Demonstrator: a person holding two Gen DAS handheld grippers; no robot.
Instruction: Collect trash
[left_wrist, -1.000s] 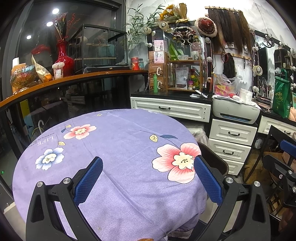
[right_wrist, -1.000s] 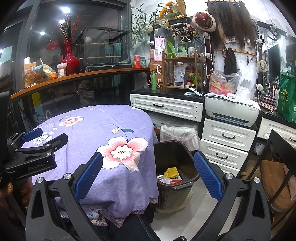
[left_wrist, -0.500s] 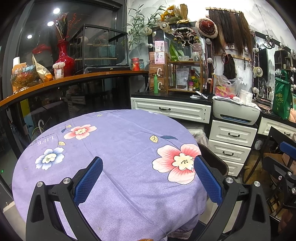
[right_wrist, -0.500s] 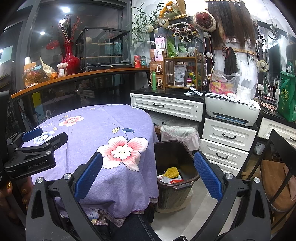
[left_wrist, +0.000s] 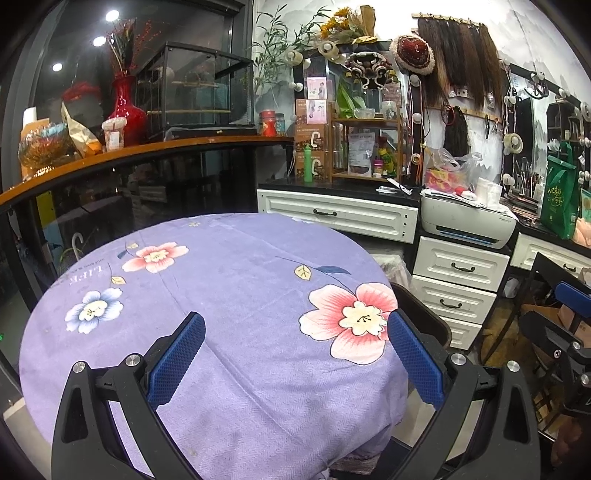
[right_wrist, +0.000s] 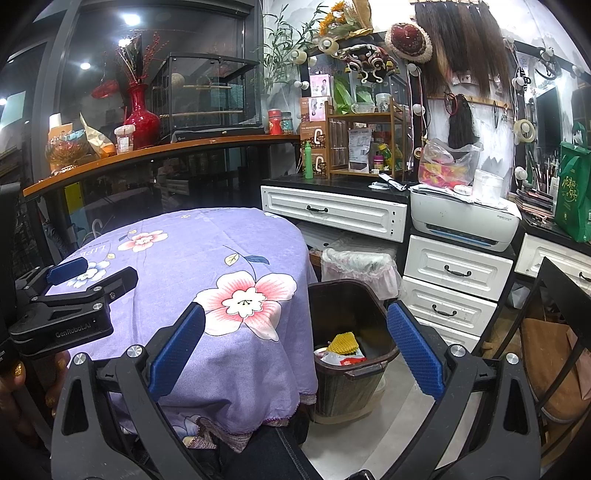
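Observation:
A round table under a purple flowered cloth (left_wrist: 229, 295) fills the left wrist view, and I see no loose trash on it. My left gripper (left_wrist: 295, 339) hovers over its near edge, open and holding nothing. Beside the table's right edge stands a dark brown bin (right_wrist: 351, 306) with a yellow foam net (right_wrist: 343, 341) and wrappers (right_wrist: 341, 358) inside. My right gripper (right_wrist: 295, 339) hangs open and empty, above the table edge and the bin. In the right wrist view the left gripper (right_wrist: 88, 277) shows at the left edge over the cloth (right_wrist: 207, 254).
White drawer cabinets (right_wrist: 454, 273) with a printer (right_wrist: 465, 221) on top stand behind the bin. A second bin with a white liner (right_wrist: 358, 262) is just beyond it. A dark chair (right_wrist: 554, 332) is at the right. A curved wooden counter (left_wrist: 129, 151) runs behind the table.

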